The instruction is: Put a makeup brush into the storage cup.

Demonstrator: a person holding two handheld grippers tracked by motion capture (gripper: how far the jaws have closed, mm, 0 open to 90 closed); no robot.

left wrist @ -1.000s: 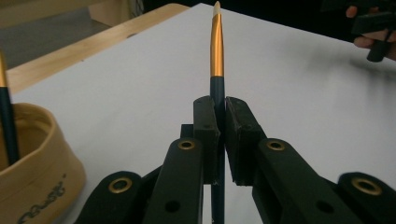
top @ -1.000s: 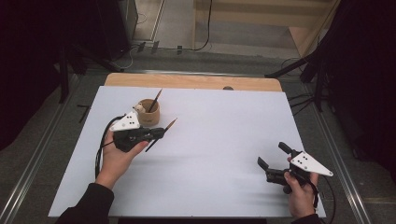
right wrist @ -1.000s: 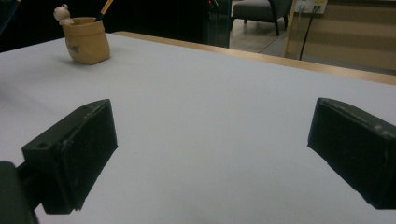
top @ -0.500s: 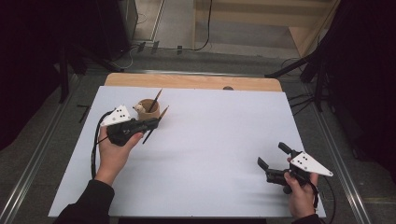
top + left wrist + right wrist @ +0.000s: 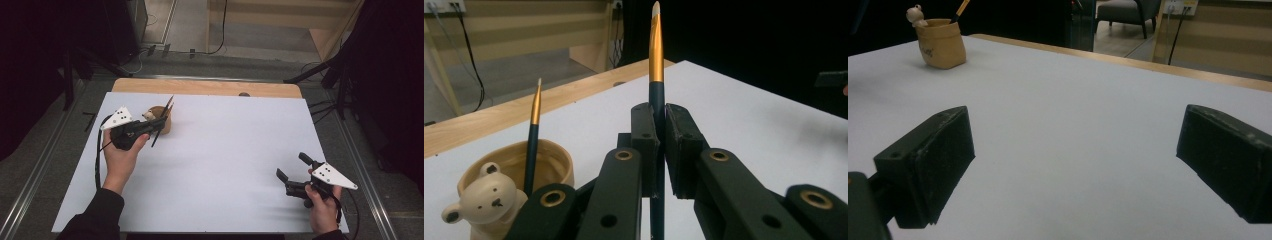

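In the left gripper view, my left gripper is shut on a dark blue paintbrush with a gold ferrule and a white tip pointing up. From above, the left gripper holds that paintbrush right beside a tan cup with a small bear figure on its rim. Below and to the left stands the cup, with a second brush in it. My right gripper rests open and empty near the front right corner. Far off past its wide-apart jaws is the cup.
A white sheet covers most of the table, and a wooden strip shows along its far edge. Dark stands and cables lie on the floor beyond the table. A metal rail runs along the right side.
My left gripper has carried the paintbrush back and to the left, up against the cup, and tilted it more upright. The right gripper has stayed where it was.
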